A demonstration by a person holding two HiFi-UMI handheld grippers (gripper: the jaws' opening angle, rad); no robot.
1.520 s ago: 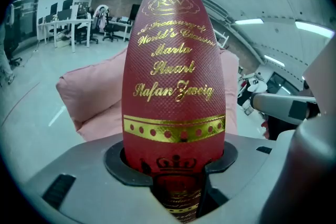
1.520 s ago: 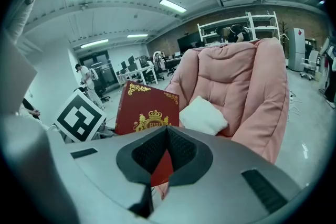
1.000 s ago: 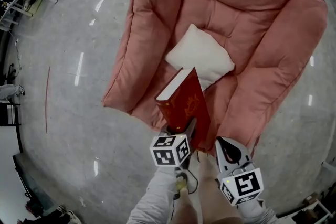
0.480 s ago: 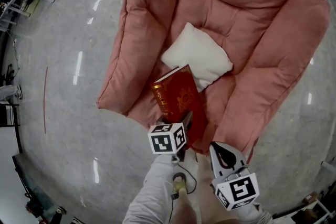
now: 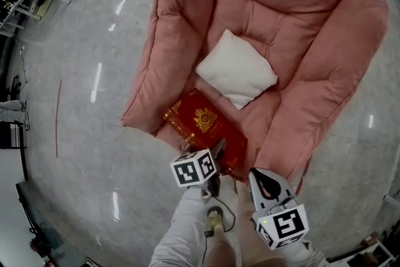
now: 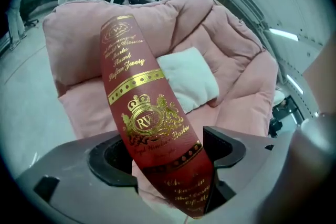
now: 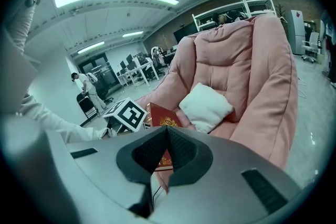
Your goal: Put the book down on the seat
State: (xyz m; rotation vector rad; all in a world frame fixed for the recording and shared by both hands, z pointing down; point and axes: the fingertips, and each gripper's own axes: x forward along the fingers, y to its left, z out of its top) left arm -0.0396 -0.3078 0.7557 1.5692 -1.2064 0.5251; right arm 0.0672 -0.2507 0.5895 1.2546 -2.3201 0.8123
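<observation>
**Spotter:** Where is the book?

**Operator:** The book (image 5: 205,128) lies flat, cover up, on the front edge of the pink seat (image 5: 262,115), low and centre in the head view, just below the white cushion (image 5: 237,69).

**Spotter:** And your left tool?

**Operator:** My left hand-held gripper (image 5: 217,153) has just been opening. Its jaws stand spread, with the book's near end between them, and as far as I can see the pads are not pressing on it.

**Spotter:** Which way does it run from you?

**Operator:** The long axis goes from the jaws up and to the left in the head view. My left hand is the nearer one. The right hand-held gripper (image 5: 265,181) hangs at the lower right, jaws pressed together on nothing.

**Spotter:** How does it look?

**Operator:** It's a deep red hardcover with a gold crowned crest, gold bands and gold script. To leave, I'd judge I must back straight off along that axis so I don't drag it.
</observation>
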